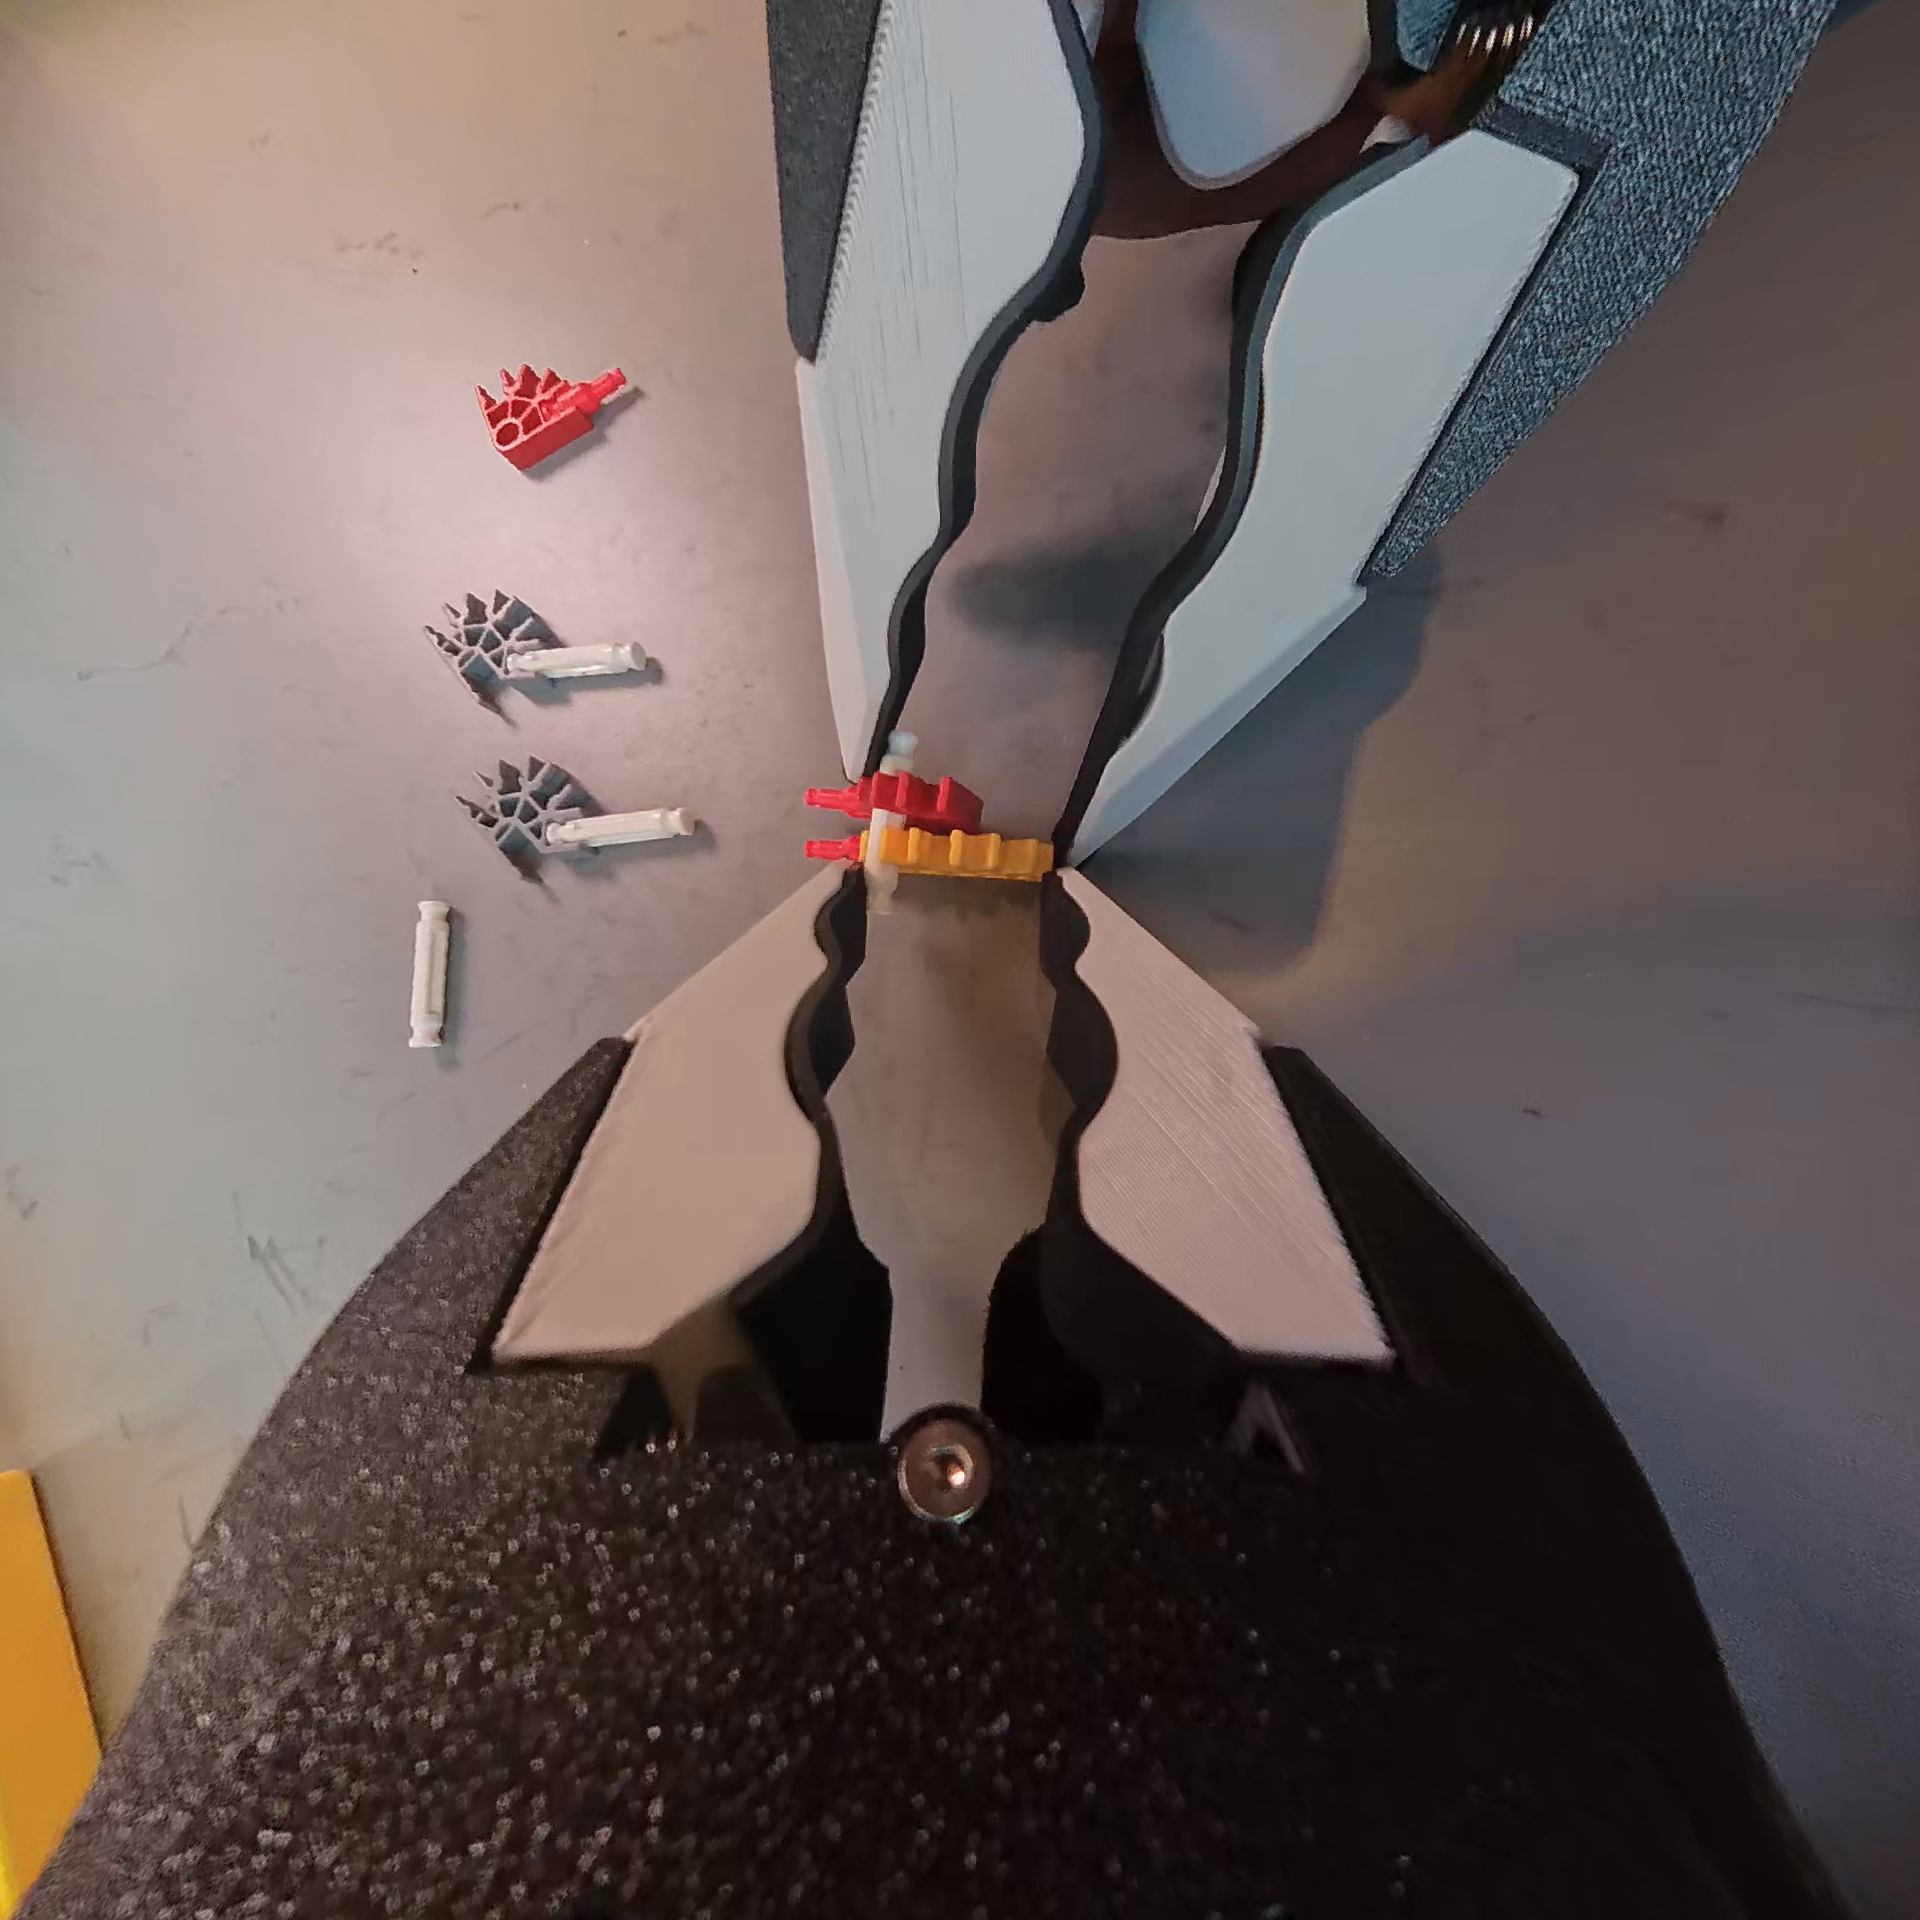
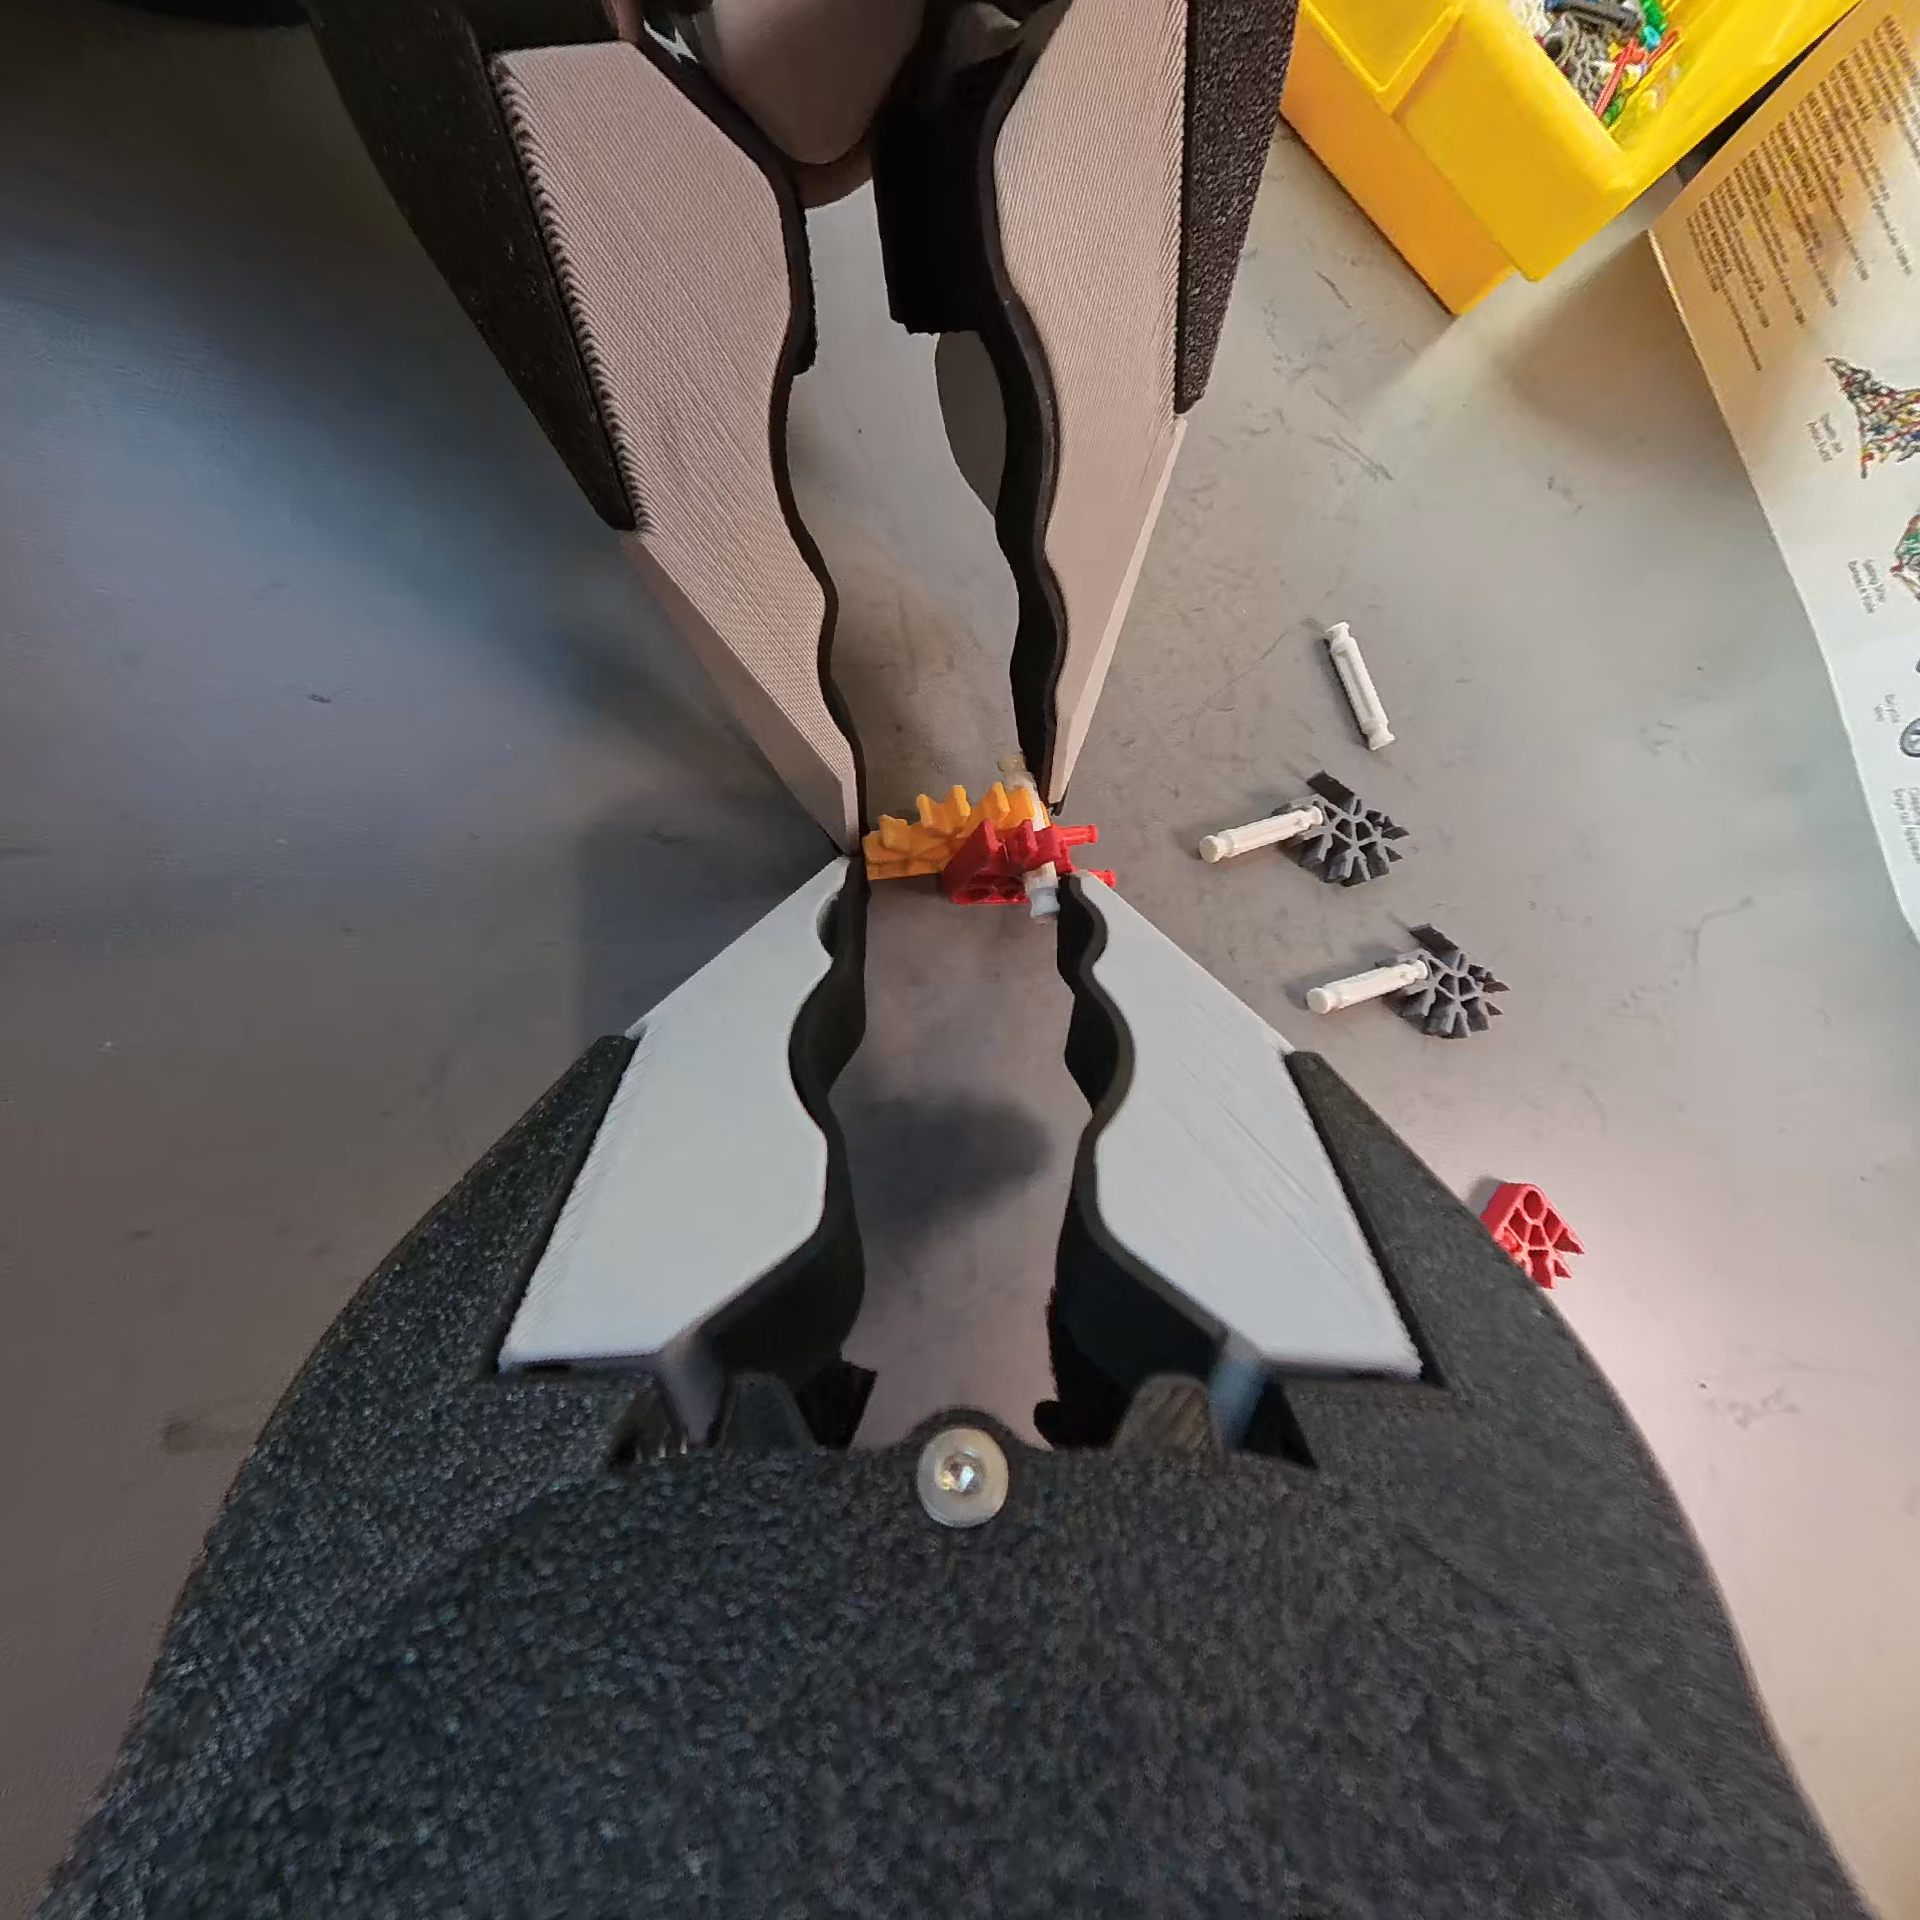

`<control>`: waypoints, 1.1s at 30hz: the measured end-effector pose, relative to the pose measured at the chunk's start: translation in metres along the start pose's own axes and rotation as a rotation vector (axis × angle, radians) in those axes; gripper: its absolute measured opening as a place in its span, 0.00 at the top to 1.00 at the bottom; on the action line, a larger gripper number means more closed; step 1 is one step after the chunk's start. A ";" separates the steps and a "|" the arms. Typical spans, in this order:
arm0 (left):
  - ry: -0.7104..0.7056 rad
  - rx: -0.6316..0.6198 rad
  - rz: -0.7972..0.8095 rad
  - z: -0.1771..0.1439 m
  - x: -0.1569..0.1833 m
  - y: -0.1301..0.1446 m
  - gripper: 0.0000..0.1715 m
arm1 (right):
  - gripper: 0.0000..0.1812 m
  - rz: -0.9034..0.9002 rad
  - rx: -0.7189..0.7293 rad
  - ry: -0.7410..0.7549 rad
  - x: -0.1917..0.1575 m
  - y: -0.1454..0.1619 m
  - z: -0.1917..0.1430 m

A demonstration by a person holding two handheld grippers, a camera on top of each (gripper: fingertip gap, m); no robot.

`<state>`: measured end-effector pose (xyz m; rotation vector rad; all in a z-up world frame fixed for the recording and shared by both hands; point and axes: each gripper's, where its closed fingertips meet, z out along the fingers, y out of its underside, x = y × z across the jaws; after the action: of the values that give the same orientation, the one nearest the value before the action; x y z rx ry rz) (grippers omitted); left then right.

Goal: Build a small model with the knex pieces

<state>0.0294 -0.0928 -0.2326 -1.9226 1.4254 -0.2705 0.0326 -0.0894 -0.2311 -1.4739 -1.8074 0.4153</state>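
At the centre of both frames a small plastic assembly, a flat yellow toothed connector (image 1: 961, 857) joined to a red connector (image 1: 920, 798) by a short white rod (image 1: 883, 831), sits between the two grippers just above the grey counter (image 1: 260, 260). The left gripper (image 1: 951, 878) has its fingers narrowed onto the yellow connector's ends, and the right gripper (image 2: 961, 883) meets it tip to tip, fingers narrow about the same assembly. At the left of the left wrist view lie a loose red connector (image 1: 535, 410), two dark grey connectors with white rods (image 1: 540, 655) (image 1: 577, 821) and a single white rod (image 1: 429, 971); a yellow plastic bin (image 2: 1475, 135) and a printed sheet (image 2: 1829, 416) fill the right view's upper right.
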 end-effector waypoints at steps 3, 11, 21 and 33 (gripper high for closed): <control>-0.013 -0.005 -0.002 0.000 0.000 0.000 0.81 | 0.82 -0.029 -0.008 0.009 -0.001 0.000 0.000; -0.017 -0.023 -0.020 0.000 0.000 0.000 0.81 | 0.82 -0.106 -0.018 0.006 -0.001 0.000 -0.001; -0.011 -0.054 -0.096 0.002 0.002 -0.002 0.82 | 0.80 -0.102 0.004 -0.022 0.000 0.002 -0.003; -0.046 -0.058 -0.215 0.002 0.000 0.000 0.79 | 0.81 -0.061 0.046 -0.024 0.001 0.003 -0.004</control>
<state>0.0308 -0.0922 -0.2340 -2.1188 1.2101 -0.2851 0.0371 -0.0886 -0.2304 -1.3841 -1.8444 0.4428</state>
